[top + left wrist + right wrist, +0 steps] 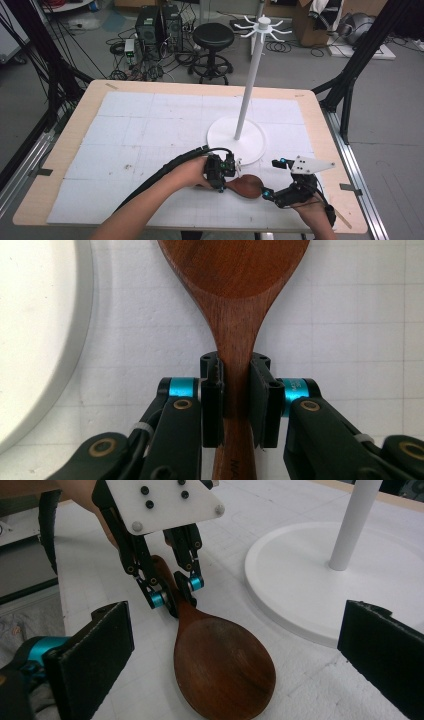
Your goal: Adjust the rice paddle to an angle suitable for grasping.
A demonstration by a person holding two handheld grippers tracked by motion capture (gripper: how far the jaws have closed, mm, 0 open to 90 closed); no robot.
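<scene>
A dark wooden spoon (pixel 246 186) lies flat on the white mat near the table's front edge, its bowl toward the right. My left gripper (pixel 220 186) is shut on the spoon's neck just behind the bowl. In the left gripper view the pads of the left gripper (pixel 236 367) press both sides of the spoon (pixel 235 300). My right gripper (pixel 270 178) stands open just right of the bowl. In the right gripper view the spoon (pixel 222 665) lies low between the wide-apart jaws of the right gripper (pixel 240 630), untouched, with the left gripper (pixel 175 595) beyond it.
A white hanging stand with a round base (pixel 220 135) and tall pole (pixel 250 85) stands just behind the spoon; its top has several pegs (pixel 263 25). A stool (pixel 213 37) and computer towers (pixel 157 25) stand on the floor beyond the table.
</scene>
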